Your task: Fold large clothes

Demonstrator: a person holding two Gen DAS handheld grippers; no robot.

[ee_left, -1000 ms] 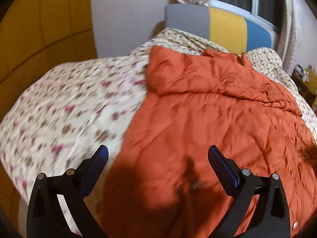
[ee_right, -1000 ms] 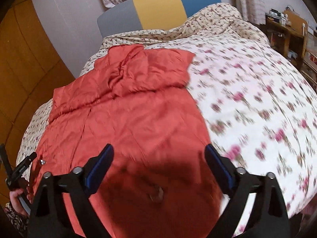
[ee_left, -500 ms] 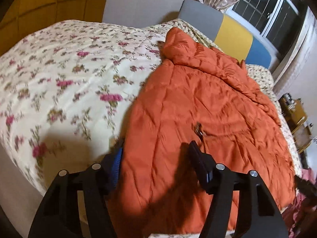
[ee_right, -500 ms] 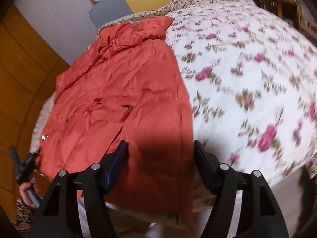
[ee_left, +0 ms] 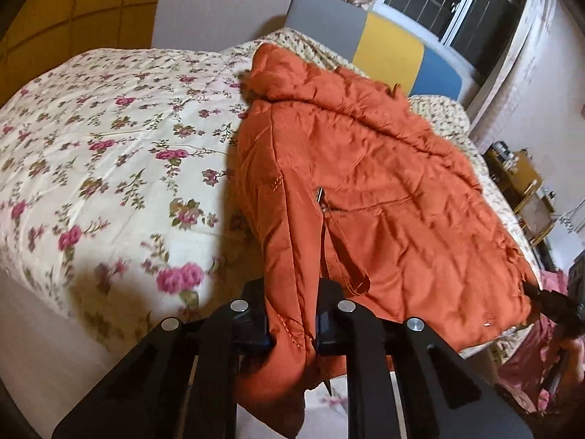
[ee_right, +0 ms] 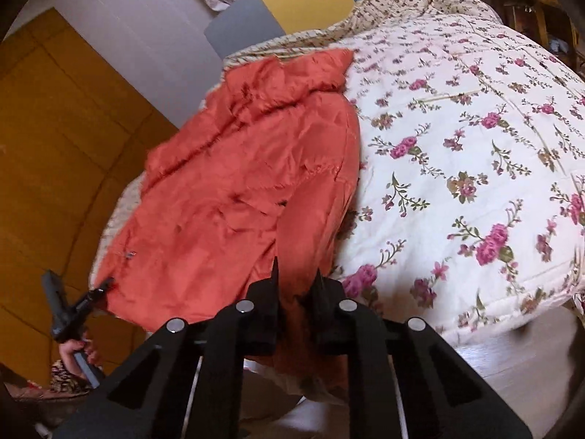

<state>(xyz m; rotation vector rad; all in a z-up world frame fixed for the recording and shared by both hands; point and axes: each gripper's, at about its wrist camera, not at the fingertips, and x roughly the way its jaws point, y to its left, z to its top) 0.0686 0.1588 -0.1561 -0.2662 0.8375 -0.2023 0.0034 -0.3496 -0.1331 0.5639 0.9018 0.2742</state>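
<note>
Since the bed (ee_left: 91,153) is the only broad flat surface in the room, it serves as my folding surface, its floral quilt (ee_right: 475,139) spread under the orange padded coat (ee_left: 384,190). I see the coat lying lengthwise, hood toward the headboard (ee_left: 395,47) and hem hanging off the near edge, which is why both hands come in low from the foot of the bed. My left gripper (ee_left: 292,329) is clamped on the hem at one bottom corner, cloth bunched between its pads; my right gripper (ee_right: 294,292) is pinched shut on the opposite corner. I judge this paired grip is meant to carry the hem up toward the hood. A zip pull (ee_left: 321,194) shows near the pocket. I can read no brand, label or writing anywhere
</note>
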